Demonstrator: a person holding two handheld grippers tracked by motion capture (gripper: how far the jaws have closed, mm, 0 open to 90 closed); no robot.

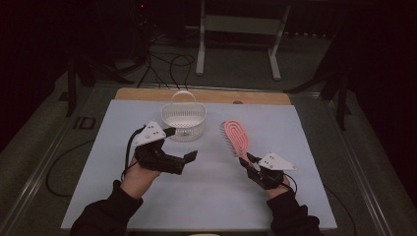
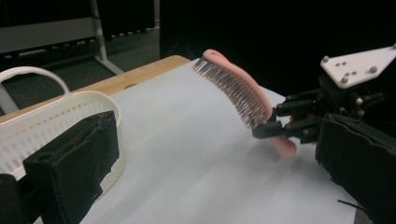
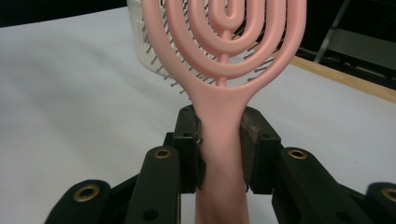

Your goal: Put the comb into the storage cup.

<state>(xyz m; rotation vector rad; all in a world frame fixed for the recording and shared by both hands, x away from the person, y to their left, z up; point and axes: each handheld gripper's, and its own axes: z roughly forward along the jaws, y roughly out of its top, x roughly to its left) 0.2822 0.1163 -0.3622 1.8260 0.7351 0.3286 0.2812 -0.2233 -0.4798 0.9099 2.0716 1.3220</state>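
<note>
The right gripper (image 3: 219, 140) pinches a pink hairbrush (image 1: 237, 136) by the neck of its handle, one of the fingers (image 3: 189, 144) pressed against each side. In the left gripper view the hairbrush (image 2: 243, 91) is lifted clear of the white sheet (image 1: 206, 196) covering the bench (image 1: 147, 93), tilted, with its bristles facing toward the white handled basket (image 1: 183, 118). The basket stands at the far middle of the sheet, upright, its bail handle raised. The brush head is just right of the basket and apart from it.

The left gripper (image 1: 189, 158) hovers in front of the basket with its fingers (image 2: 74, 158) spread and empty; one finger sits close against the basket wall in its own view, though whether it touches cannot be told from the blur.

Judgement: the step in hand appears to be carrying the hairbrush to the basket. To do it well, the grip should be kept firm on the neck, since the long head gives leverage and could pivot between the pads. The head should be raised above the rim and brought in from the side away from the bail handle, so the bristles do not catch it. The light basket may slide or tip if struck; the left gripper is well placed to steady its wall before release.
</note>
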